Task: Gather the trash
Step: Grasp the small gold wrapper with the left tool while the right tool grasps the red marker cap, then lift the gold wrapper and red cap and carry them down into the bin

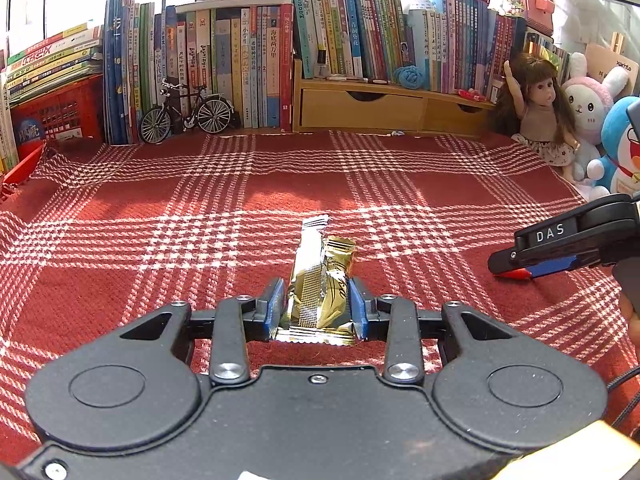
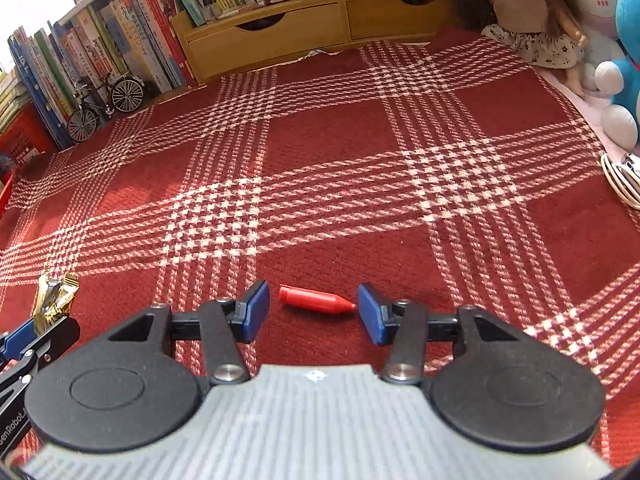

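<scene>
My left gripper is shut on gold foil wrappers, whose upper ends stick out past the blue pads above the red plaid cloth. The same wrappers show at the left edge of the right wrist view, held in the left gripper. My right gripper stands open over the cloth, and a small red cap-like piece lies on the cloth between its blue pads, which do not press on it. In the left wrist view the right gripper reaches in from the right, low over that red piece.
Rows of books, a wooden drawer shelf and a model bicycle line the back. A doll and plush toys sit at the right. A red crate stands at the left. A white cable lies at the right edge.
</scene>
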Tool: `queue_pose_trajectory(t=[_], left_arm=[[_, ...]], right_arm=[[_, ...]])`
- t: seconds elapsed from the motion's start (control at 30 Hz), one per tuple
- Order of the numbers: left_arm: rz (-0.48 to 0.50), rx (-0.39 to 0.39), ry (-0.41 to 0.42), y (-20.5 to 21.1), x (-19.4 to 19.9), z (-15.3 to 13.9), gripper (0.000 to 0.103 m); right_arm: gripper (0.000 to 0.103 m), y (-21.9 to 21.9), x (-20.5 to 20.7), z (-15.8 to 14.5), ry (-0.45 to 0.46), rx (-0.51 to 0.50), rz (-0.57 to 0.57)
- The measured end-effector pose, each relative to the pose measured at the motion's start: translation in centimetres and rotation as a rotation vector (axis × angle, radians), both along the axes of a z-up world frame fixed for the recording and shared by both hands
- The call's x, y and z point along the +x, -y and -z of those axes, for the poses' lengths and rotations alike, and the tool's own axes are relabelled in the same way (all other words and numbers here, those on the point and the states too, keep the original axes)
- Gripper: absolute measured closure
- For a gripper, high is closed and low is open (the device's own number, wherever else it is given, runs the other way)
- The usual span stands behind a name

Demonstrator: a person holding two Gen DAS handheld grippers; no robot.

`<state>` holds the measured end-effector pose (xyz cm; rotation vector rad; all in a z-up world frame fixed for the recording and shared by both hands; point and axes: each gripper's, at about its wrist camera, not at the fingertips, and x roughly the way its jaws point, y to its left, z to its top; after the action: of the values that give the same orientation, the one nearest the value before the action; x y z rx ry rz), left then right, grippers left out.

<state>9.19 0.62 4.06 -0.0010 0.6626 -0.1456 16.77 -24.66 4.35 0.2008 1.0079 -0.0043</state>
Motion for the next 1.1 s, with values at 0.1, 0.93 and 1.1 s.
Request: queue_pose_trajectory(t=[0.1, 0.93, 1.1], left_arm=[[0.002, -0.008, -0.001, -0.2, 0.0, 0.1, 0.07], [0.021, -0.029, 0.008, -1.3, -7.0, -1.0, 0.07], [0.03, -0.036, -0.001, -1.8, -10.0, -1.0, 0.07]], right_arm=[[0.038, -0.5, 0.7, 0.4, -0.024, -0.013, 0.011], [0.054, -1.8, -6.9, -1.9, 0.04, 0.025, -0.157], [0.054, -2.9, -10.1, -2.1, 0.045, 0.034, -0.232]])
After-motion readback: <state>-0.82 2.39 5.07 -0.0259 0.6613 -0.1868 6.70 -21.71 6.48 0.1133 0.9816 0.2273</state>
